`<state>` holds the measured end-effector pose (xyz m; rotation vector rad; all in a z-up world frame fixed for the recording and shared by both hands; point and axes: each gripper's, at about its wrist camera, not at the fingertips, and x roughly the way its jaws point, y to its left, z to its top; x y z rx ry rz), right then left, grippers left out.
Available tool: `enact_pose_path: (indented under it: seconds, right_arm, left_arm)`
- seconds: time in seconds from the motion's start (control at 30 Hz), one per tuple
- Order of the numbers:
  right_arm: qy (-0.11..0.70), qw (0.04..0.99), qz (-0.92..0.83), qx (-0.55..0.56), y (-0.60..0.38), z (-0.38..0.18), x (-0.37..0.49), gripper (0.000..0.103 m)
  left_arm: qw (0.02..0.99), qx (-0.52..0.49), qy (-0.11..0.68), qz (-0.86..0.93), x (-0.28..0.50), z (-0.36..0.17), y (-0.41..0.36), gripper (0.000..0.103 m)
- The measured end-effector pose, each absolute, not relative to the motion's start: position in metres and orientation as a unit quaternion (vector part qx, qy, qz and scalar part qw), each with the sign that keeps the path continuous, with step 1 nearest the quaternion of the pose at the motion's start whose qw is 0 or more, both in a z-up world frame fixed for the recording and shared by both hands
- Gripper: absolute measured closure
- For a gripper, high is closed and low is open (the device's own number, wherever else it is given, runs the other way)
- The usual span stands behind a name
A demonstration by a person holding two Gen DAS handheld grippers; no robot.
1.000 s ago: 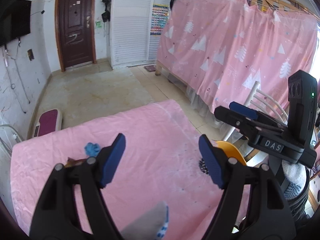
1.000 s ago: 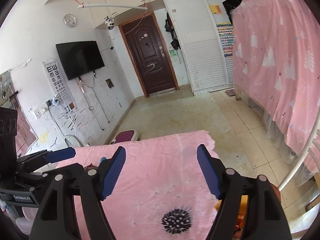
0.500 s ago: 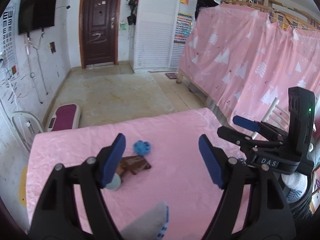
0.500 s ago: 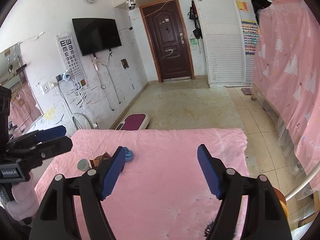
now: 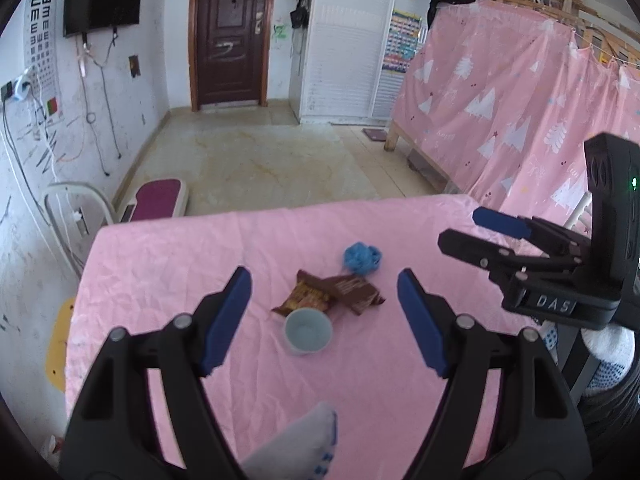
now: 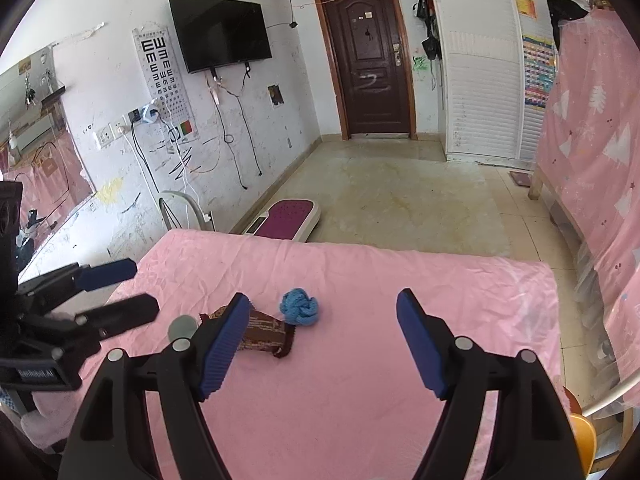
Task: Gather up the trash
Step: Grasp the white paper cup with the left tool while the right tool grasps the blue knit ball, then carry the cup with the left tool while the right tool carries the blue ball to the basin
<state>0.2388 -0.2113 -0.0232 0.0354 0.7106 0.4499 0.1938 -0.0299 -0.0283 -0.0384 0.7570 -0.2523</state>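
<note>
Between your left gripper's (image 5: 324, 308) wide-spread, empty jaws lie the paper cup (image 5: 308, 331) and brown wrappers (image 5: 334, 294), touching, mid-table on the pink cloth (image 5: 168, 264); the blue crumpled wad (image 5: 362, 257) sits just beyond. Your right gripper (image 6: 324, 346) hangs equally wide and empty. Take one piece at a time, probably the cup; close gently so it doesn't crush.

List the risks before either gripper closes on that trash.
The cup stands upright against the brown wrappers; grabbing a wrapper may tip it. The blue crumpled ball lies loose and could roll off the pink cloth. The open left gripper and right gripper could collide.
</note>
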Motion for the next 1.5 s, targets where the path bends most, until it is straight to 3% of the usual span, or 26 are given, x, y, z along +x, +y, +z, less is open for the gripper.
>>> enact_pose_path:
  seconds: [0.53, 0.73, 0.83, 0.9, 1.23, 1.3, 1.37, 1.5]
  right_arm:
    - [0.374, 0.898, 0.232, 0.000, -0.164, -0.043, 0.274, 0.037]
    - [0.390, 0.892, 0.227, 0.011, -0.162, -0.057, 0.289, 0.037]
    - [0.400, 0.889, 0.223, 0.019, -0.165, -0.066, 0.295, 0.037]
    - [0.403, 0.888, 0.222, 0.022, -0.167, -0.069, 0.297, 0.037]
    - [0.425, 0.877, 0.221, -0.001, -0.157, -0.089, 0.307, 0.037]
    - [0.428, 0.877, 0.219, -0.011, -0.154, -0.092, 0.307, 0.043]
    - [0.431, 0.875, 0.220, -0.014, -0.153, -0.093, 0.308, 0.059]
    - [0.440, 0.869, 0.224, -0.027, -0.149, -0.101, 0.307, 0.078]
  left_arm:
    - [0.901, -0.008, 0.414, -0.129, 0.205, -0.068, -0.025, 0.040]
    - [0.891, -0.008, 0.431, -0.140, 0.213, -0.078, -0.028, 0.051]
    - [0.888, -0.011, 0.438, -0.141, 0.218, -0.083, -0.030, 0.060]
    - [0.885, -0.012, 0.442, -0.143, 0.219, -0.084, -0.031, 0.072]
    - [0.887, -0.025, 0.434, -0.157, 0.216, -0.085, -0.030, 0.072]
    - [0.887, -0.029, 0.433, -0.159, 0.215, -0.085, -0.024, 0.072]
    - [0.887, -0.031, 0.432, -0.160, 0.214, -0.085, -0.021, 0.072]
    - [0.889, -0.031, 0.428, -0.161, 0.211, -0.084, -0.019, 0.072]
